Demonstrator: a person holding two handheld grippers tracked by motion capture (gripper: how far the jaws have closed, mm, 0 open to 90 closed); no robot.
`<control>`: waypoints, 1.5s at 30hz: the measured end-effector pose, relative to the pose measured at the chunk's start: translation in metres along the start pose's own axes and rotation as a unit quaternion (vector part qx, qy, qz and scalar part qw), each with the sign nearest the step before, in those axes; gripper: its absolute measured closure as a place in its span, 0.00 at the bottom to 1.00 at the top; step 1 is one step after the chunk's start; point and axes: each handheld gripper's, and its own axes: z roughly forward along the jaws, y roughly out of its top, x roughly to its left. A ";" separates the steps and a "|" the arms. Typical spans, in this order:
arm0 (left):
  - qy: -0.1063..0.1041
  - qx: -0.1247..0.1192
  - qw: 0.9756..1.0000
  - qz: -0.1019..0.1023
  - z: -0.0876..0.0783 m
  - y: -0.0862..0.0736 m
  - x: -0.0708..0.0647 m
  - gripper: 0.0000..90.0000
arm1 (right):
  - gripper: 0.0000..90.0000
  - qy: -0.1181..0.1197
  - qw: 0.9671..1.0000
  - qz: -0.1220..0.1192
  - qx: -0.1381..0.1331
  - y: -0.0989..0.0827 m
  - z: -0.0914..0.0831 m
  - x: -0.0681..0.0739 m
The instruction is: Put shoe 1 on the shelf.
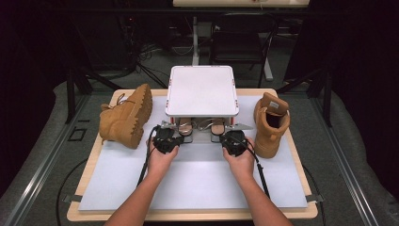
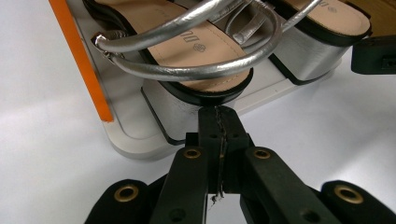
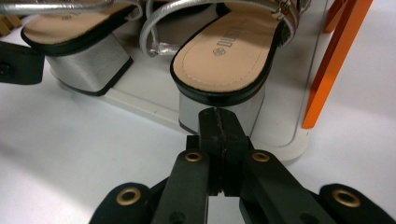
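Note:
A pair of silver strappy sandals with block heels sits on the bottom tray of a small white rack (image 1: 202,90). My left gripper (image 1: 174,137) is shut with nothing between its jaws. Its tips (image 2: 218,116) are right at the heel of the left sandal (image 2: 187,60); I cannot tell whether they touch. My right gripper (image 1: 227,138) is also shut and holds nothing. Its tips (image 3: 219,119) are against the silver heel block of the right sandal (image 3: 224,51). The other sandal (image 3: 74,42) lies to its left.
A tan boot (image 1: 127,115) lies on its side left of the rack. Its mate (image 1: 271,123) stands upright on the right. Orange rack legs (image 2: 79,56) (image 3: 336,60) rise at the tray's outer corners. A white mat (image 1: 197,183) covers the table.

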 end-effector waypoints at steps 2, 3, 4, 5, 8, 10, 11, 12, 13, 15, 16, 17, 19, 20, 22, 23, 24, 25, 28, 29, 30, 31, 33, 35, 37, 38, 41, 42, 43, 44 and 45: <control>0.000 -0.002 1.000 -0.002 -0.001 0.000 0.001 1.00 | 1.00 0.001 1.000 0.001 0.000 -0.001 -0.001 0.000; -0.002 -0.001 1.000 -0.005 -0.001 0.000 0.002 1.00 | 1.00 0.000 1.000 0.002 0.002 -0.001 -0.002 -0.001; -0.004 -0.001 1.000 -0.005 -0.001 0.000 0.002 1.00 | 1.00 0.001 1.000 0.001 0.001 -0.001 -0.002 -0.001; -0.005 -0.002 1.000 -0.005 -0.002 0.000 0.002 1.00 | 1.00 0.001 1.000 -0.001 0.004 -0.001 -0.003 0.000; -0.003 -0.002 1.000 -0.002 -0.002 0.000 0.000 1.00 | 1.00 0.005 1.000 -0.008 0.003 -0.001 -0.007 0.002; -0.003 -0.001 1.000 -0.002 -0.001 0.000 0.002 1.00 | 1.00 0.006 1.000 -0.014 0.002 -0.001 -0.011 0.004; -0.005 -0.001 1.000 -0.005 0.000 0.000 0.003 1.00 | 1.00 0.007 1.000 -0.016 0.002 -0.001 -0.013 0.004; -0.006 -0.002 1.000 -0.007 0.000 0.000 0.003 1.00 | 1.00 0.009 1.000 -0.015 -0.001 -0.001 -0.014 0.005; -0.005 -0.003 1.000 -0.004 0.000 0.001 0.002 1.00 | 1.00 0.009 1.000 -0.017 0.000 0.000 -0.016 0.006; 0.005 -0.007 1.000 0.004 0.001 0.000 0.001 1.00 | 1.00 0.012 1.000 -0.019 -0.002 0.000 -0.019 0.007; 0.006 -0.009 1.000 0.006 0.002 0.001 0.000 1.00 | 1.00 0.012 1.000 -0.021 -0.002 0.000 -0.020 0.007; 0.005 -0.011 1.000 0.002 0.003 0.001 0.000 1.00 | 1.00 0.012 1.000 -0.025 0.001 -0.001 -0.021 0.008; 0.000 -0.013 1.000 -0.003 0.004 0.001 0.002 1.00 | 1.00 0.011 0.999 -0.032 0.002 -0.002 -0.022 0.010; -0.001 -0.013 1.000 -0.006 0.004 0.001 0.002 1.00 | 1.00 0.009 0.999 -0.034 0.002 -0.003 -0.023 0.010; -0.001 -0.011 1.000 -0.005 0.004 0.001 0.002 1.00 | 1.00 0.010 0.999 -0.036 0.003 -0.004 -0.024 0.010; -0.001 -0.009 1.000 -0.004 0.003 0.001 0.002 1.00 | 1.00 0.009 0.999 -0.037 0.005 -0.005 -0.025 0.010; -0.001 -0.010 1.000 -0.003 0.003 0.001 0.003 1.00 | 1.00 0.008 0.999 -0.036 0.005 -0.005 -0.026 0.010; -0.002 -0.010 1.000 -0.007 0.001 0.001 0.003 1.00 | 1.00 0.008 0.999 -0.039 0.006 -0.006 -0.026 0.009; -0.013 -0.009 1.000 -0.012 -0.003 0.001 0.003 1.00 | 1.00 0.006 0.999 -0.036 0.011 -0.008 -0.027 0.006; -0.016 -0.010 1.000 -0.012 -0.004 0.001 0.003 1.00 | 1.00 0.006 0.999 -0.036 0.012 -0.008 -0.027 0.006; -0.018 -0.008 1.000 -0.009 -0.006 0.001 0.003 1.00 | 1.00 0.006 0.999 -0.037 0.013 -0.008 -0.027 0.005; -0.016 -0.011 1.000 -0.008 -0.008 0.001 0.002 1.00 | 1.00 0.005 0.999 -0.037 0.013 -0.008 -0.028 0.005; -0.016 -0.011 1.000 -0.006 -0.011 0.001 0.003 0.99 | 1.00 0.005 0.999 -0.036 0.013 -0.008 -0.030 0.004; -0.017 -0.008 1.000 -0.004 -0.013 0.001 0.003 0.98 | 1.00 0.006 0.999 -0.036 0.009 -0.008 -0.033 0.004; -0.022 -0.003 1.000 -0.004 -0.015 -0.001 0.004 0.97 | 1.00 0.005 0.999 -0.038 0.009 -0.008 -0.036 0.003; -0.028 0.000 1.000 -0.004 -0.017 -0.002 0.005 0.96 | 1.00 0.006 0.999 -0.040 0.010 -0.007 -0.037 0.002; -0.029 0.001 1.000 -0.004 -0.022 -0.004 0.006 0.94 | 1.00 0.005 0.999 -0.040 0.010 -0.007 -0.041 0.000; -0.030 0.001 1.000 -0.004 -0.023 -0.005 0.007 0.94 | 0.99 0.005 0.999 -0.039 0.010 -0.007 -0.042 -0.001; -0.031 0.002 0.999 -0.005 -0.025 -0.006 0.008 0.93 | 0.99 0.004 0.999 -0.040 0.009 -0.007 -0.043 -0.001; -0.033 0.003 0.999 -0.006 -0.027 -0.006 0.009 0.92 | 0.99 0.006 0.999 -0.041 0.010 -0.006 -0.045 -0.001; -0.032 0.002 0.999 -0.006 -0.028 -0.007 0.010 0.92 | 0.99 0.006 0.999 -0.042 0.007 -0.006 -0.046 -0.001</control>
